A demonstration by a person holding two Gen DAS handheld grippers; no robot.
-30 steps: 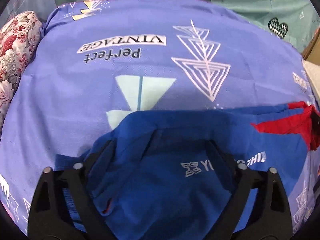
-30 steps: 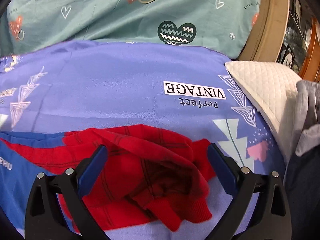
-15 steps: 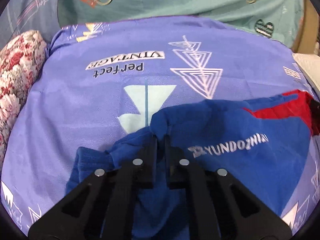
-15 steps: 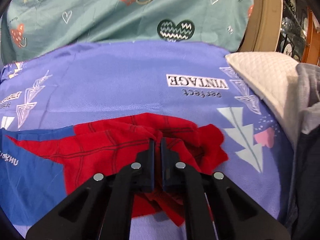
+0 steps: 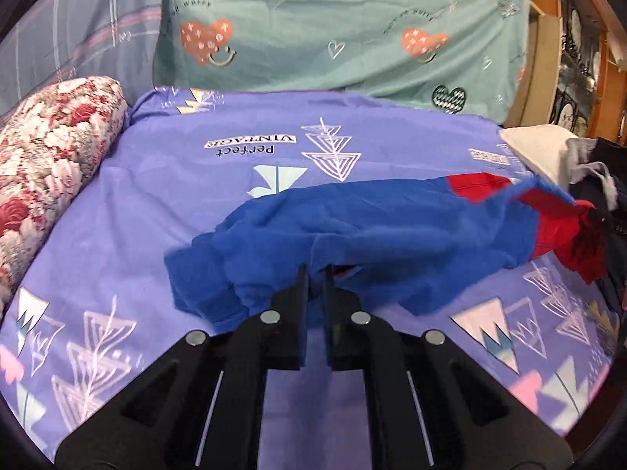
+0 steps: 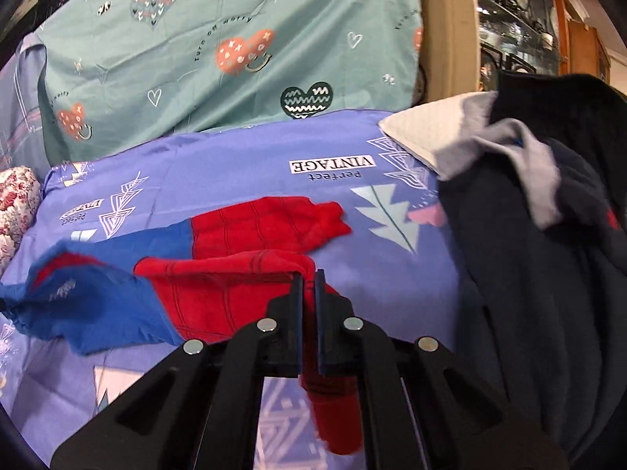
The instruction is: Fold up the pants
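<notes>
Blue pants with red lower legs (image 5: pixel 372 231) hang stretched sideways a little above a purple printed bed sheet (image 5: pixel 196 180). My left gripper (image 5: pixel 316 274) is shut on the blue waist end. My right gripper (image 6: pixel 308 278) is shut on the red leg end (image 6: pixel 250 274), and a red cuff hangs down between its arms. The second red leg (image 6: pixel 270 223) lies flat on the sheet (image 6: pixel 243 156) behind. The blue part (image 6: pixel 90 301) sags at the left of the right wrist view.
A floral bolster (image 5: pixel 43 164) lies along the left side. A teal heart-print pillow (image 5: pixel 333 31) stands at the back. A white quilted pillow (image 6: pixel 427 129) and a pile of dark and grey clothes (image 6: pixel 548 235) sit on the right. Wooden furniture (image 5: pixel 548 39) is behind.
Both grippers went from open over the pants to shut on the fabric. They have since lifted and drawn back toward me, and the pants hang stretched between them.
</notes>
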